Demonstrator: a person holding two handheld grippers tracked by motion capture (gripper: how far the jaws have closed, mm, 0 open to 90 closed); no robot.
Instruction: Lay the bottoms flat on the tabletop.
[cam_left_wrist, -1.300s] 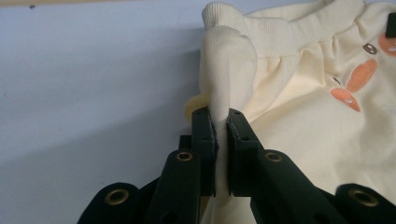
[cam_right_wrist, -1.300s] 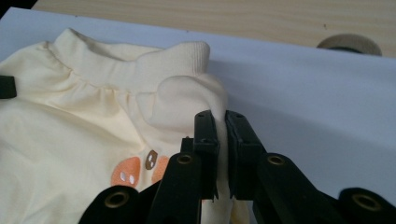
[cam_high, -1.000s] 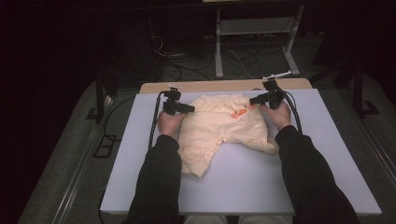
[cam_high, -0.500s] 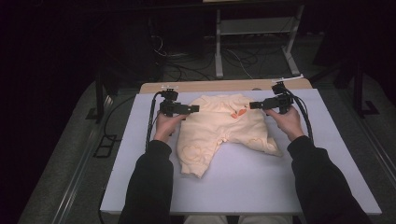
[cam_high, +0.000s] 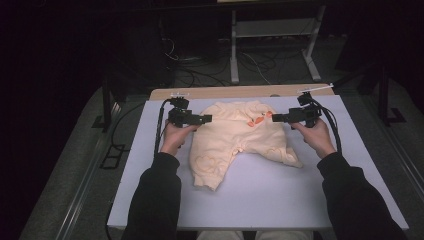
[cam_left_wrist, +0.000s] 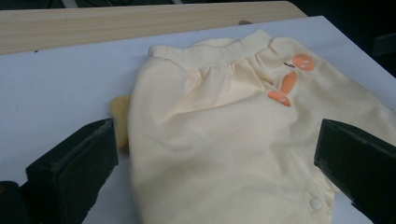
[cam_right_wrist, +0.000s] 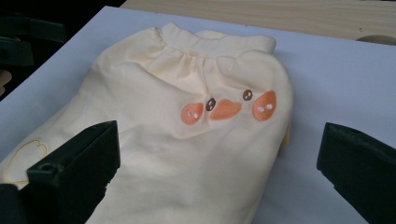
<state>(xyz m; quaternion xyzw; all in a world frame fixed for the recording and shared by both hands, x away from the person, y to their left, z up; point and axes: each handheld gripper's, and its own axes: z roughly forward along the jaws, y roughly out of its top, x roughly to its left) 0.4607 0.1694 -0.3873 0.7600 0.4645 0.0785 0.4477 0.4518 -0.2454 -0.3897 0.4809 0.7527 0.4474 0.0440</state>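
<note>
Soft yellow baby pants with an orange duck face (cam_high: 235, 137) lie flat at the far middle of the white table top (cam_high: 310, 195).

The left gripper (cam_high: 206, 119) and right gripper (cam_high: 276, 118) sit at the waist sides, jaws apart, holding nothing. A pinch could catch just one layer and bunch the cloth. The far wooden edge (cam_high: 240, 92) is close; near side has lots of room.

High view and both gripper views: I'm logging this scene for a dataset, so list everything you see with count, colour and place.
Baby pants: one, pale yellow, flat mid-table, waistband at far edge.
Duck face: one, orange with brown eyes, below the waistband.
Snap button: one, pale yellow, on the pants' edge.
Table: one, white top, wooden strip along its far side.
Metal stand: one, white, on the floor beyond.
Cables: several, black, on that floor.
Sleeves: two, black, bottom.
Left gripper: black, open, at the pants' left.
Right gripper: black, open, at their right.
</note>
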